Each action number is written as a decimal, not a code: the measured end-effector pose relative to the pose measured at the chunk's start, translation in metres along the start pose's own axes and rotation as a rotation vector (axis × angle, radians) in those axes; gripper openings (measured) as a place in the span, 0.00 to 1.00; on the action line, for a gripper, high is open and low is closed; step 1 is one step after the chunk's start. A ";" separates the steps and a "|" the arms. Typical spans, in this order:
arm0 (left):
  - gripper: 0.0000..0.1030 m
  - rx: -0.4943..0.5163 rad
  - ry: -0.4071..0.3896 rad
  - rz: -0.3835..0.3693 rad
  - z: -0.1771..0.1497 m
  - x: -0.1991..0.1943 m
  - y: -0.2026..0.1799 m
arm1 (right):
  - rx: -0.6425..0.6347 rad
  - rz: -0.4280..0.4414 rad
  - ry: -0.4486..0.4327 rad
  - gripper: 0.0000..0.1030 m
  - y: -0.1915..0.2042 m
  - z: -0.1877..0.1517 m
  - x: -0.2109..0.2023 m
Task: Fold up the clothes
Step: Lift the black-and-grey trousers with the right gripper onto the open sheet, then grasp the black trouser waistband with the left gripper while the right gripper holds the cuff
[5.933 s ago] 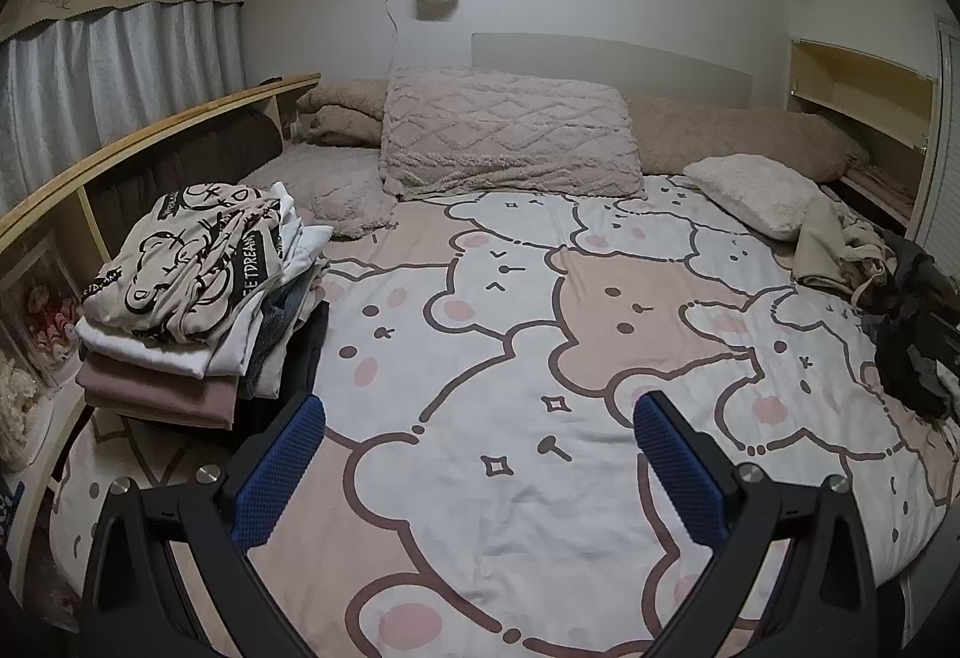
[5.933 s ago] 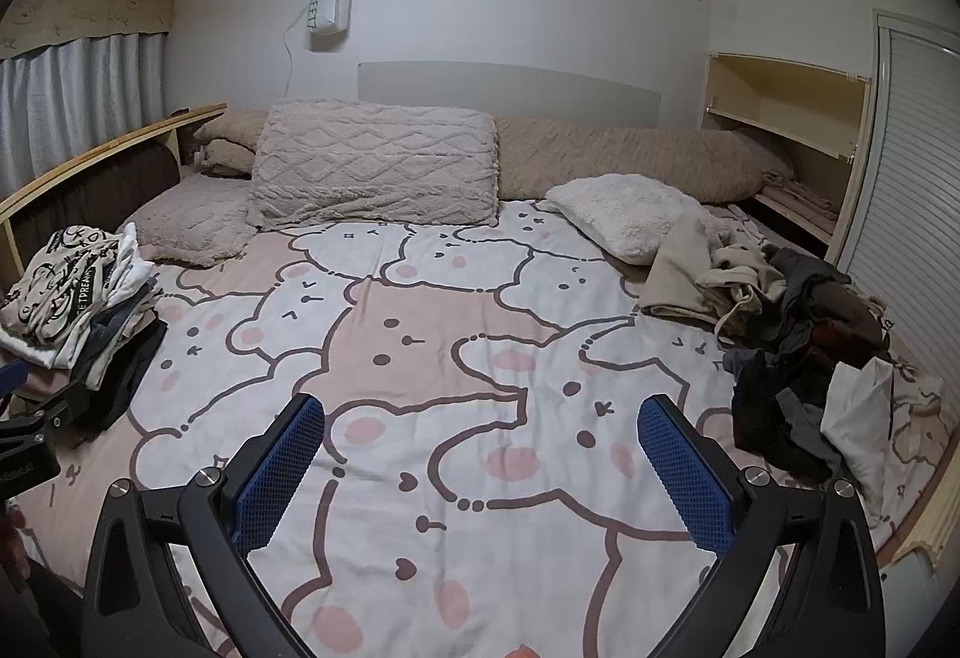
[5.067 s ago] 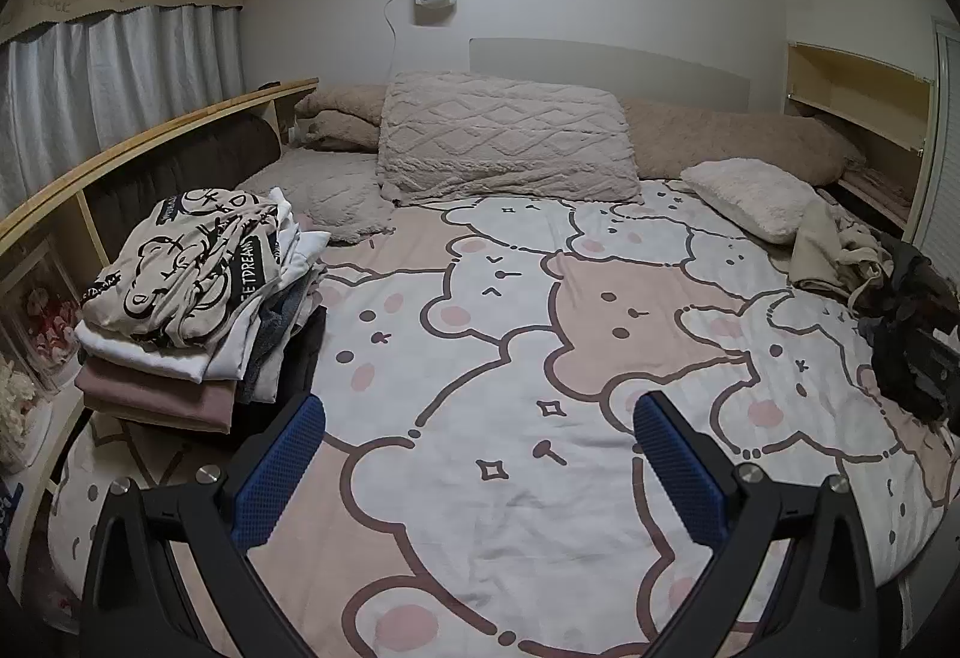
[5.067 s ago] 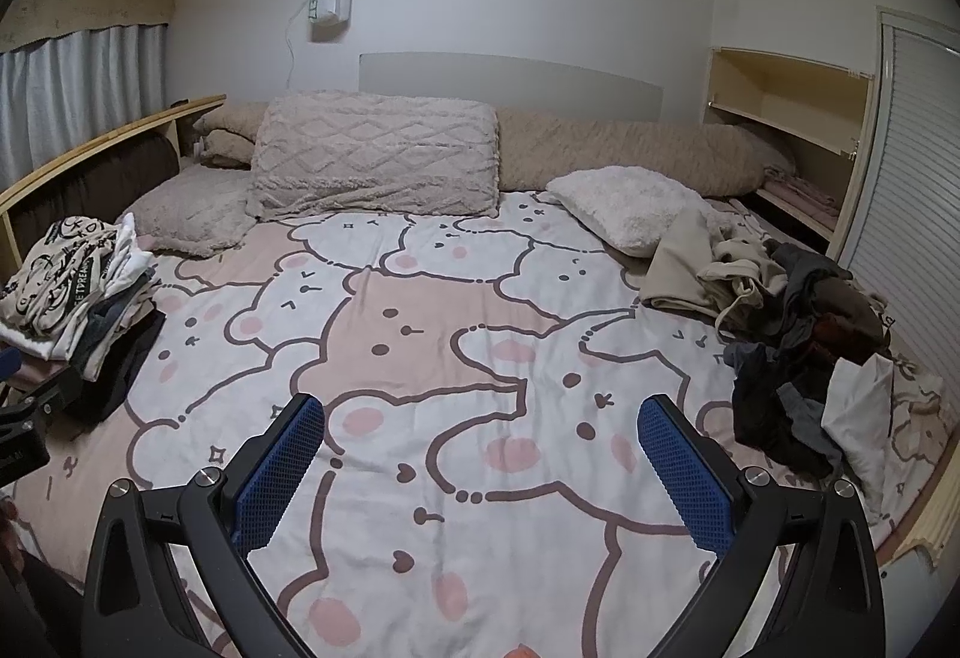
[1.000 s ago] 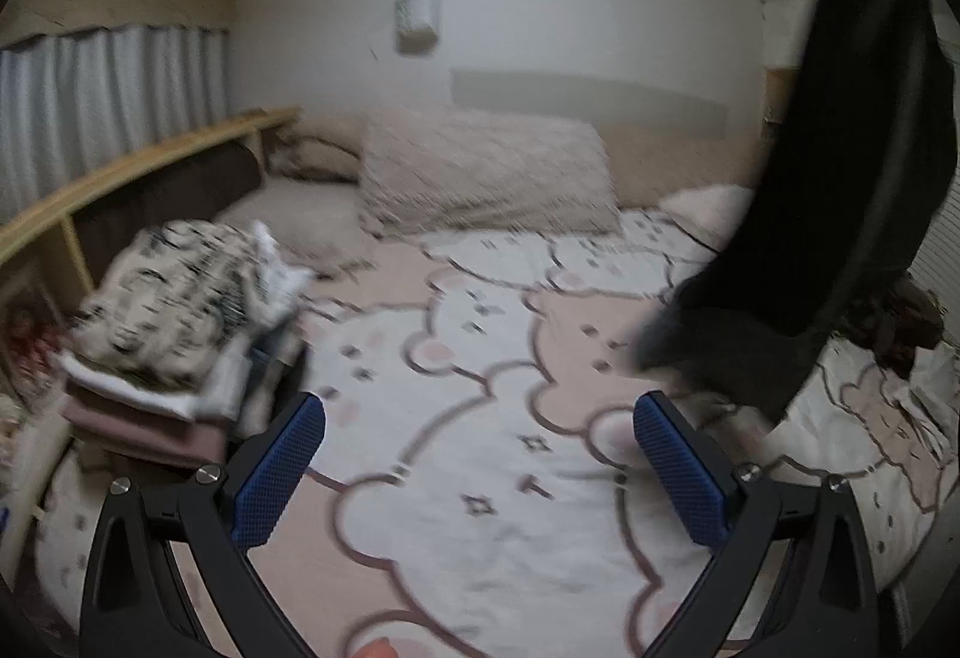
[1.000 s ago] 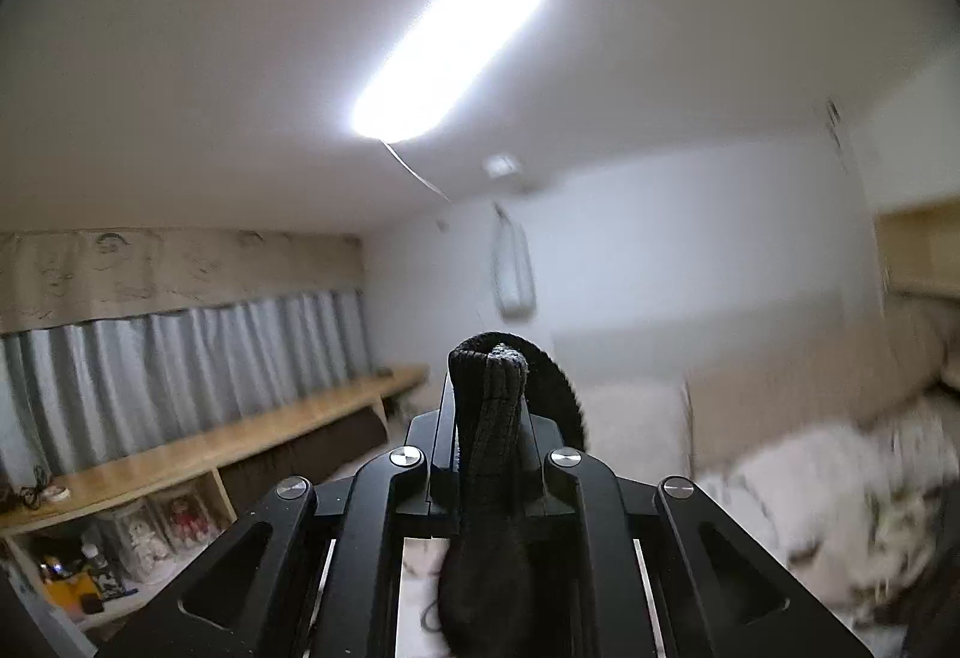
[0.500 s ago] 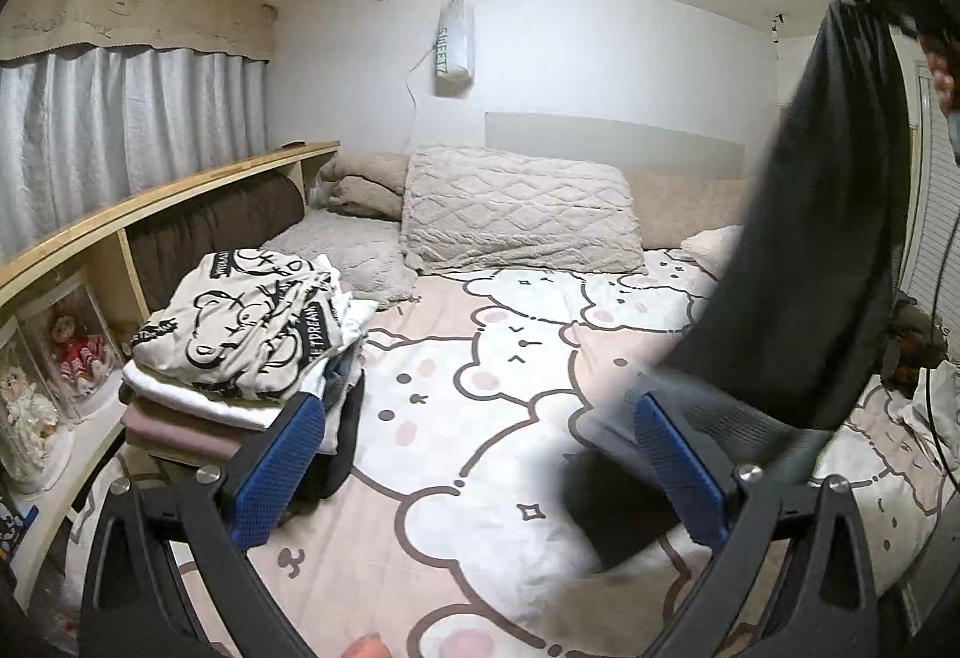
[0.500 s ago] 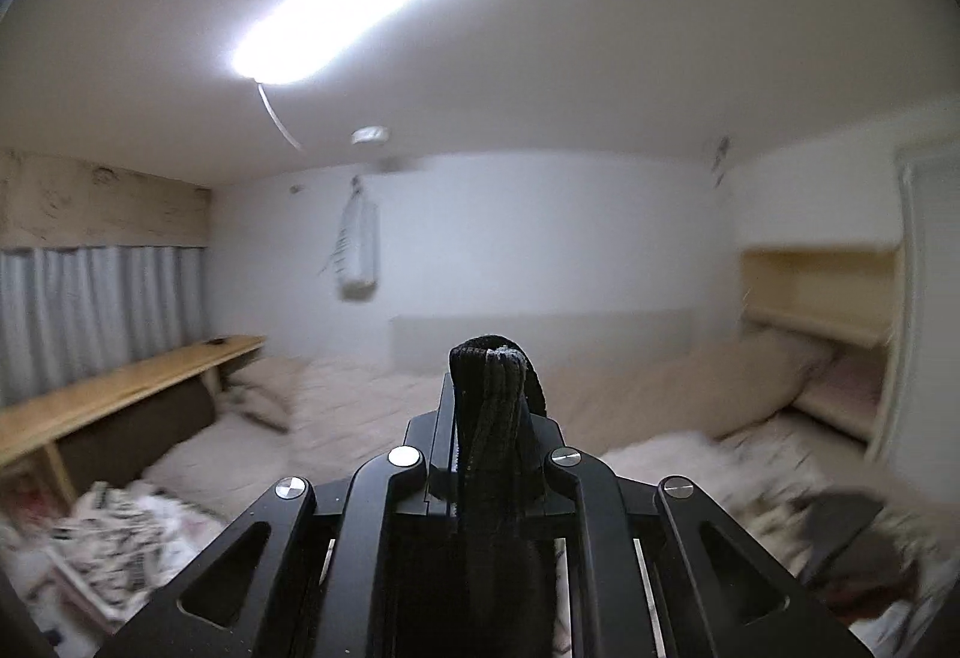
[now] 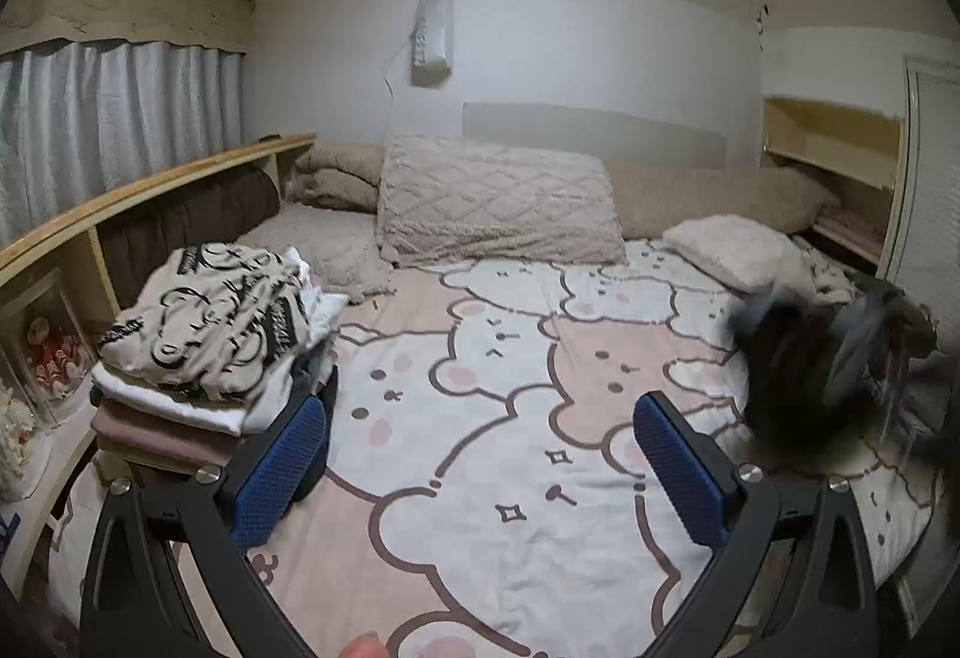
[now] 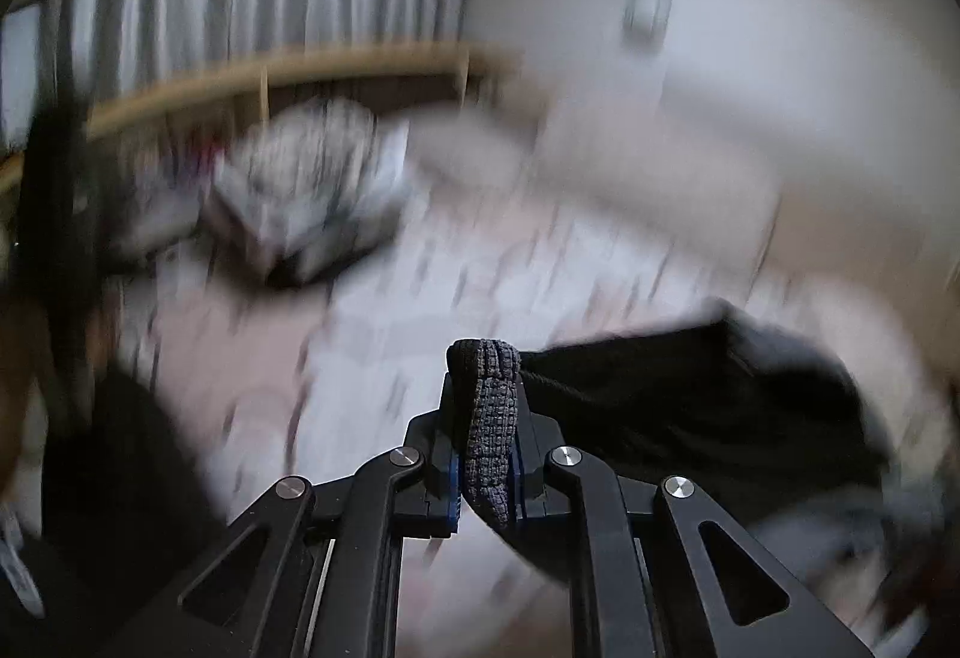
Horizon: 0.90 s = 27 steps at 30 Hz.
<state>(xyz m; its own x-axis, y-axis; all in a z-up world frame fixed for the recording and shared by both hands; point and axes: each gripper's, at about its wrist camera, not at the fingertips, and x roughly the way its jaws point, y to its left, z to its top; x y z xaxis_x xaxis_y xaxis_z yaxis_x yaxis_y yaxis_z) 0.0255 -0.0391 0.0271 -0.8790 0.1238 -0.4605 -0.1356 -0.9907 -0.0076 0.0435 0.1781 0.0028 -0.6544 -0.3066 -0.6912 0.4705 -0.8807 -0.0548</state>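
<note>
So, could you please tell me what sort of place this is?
Most likely a bedroom: a bed with a bear-print cover, pillows against the back wall, and a stack of folded clothes beside curtains.

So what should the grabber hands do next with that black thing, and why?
Probably lower the black garment flat onto the bedspread. The right gripper is shut on its ribbed edge, and the rest is bunched at the bed's right side. The left gripper is open and holds nothing, so it could then take another edge.

A folded stack (image 9: 210,346) lies left on the bed (image 9: 510,418), pillows (image 9: 498,202) behind, dark garment (image 9: 804,376) right.
</note>
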 end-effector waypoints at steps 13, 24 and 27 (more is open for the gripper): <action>1.00 0.087 0.293 -0.180 -0.068 0.107 -0.114 | 0.456 -0.087 0.213 0.12 -0.020 -0.167 0.037; 0.99 -0.034 0.547 -0.260 -0.093 0.210 -0.164 | 0.513 -0.047 0.225 0.12 -0.026 -0.172 0.051; 0.98 -0.078 0.636 -0.291 -0.104 0.239 -0.174 | 0.515 -0.042 0.237 0.12 -0.027 -0.176 0.053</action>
<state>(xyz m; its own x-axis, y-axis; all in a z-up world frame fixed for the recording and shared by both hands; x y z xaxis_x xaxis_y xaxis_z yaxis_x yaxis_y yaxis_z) -0.1132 0.1571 -0.1737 -0.3707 0.3512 -0.8598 -0.2705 -0.9264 -0.2618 0.1005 0.2493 -0.1589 -0.4874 -0.2305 -0.8422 0.0585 -0.9710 0.2318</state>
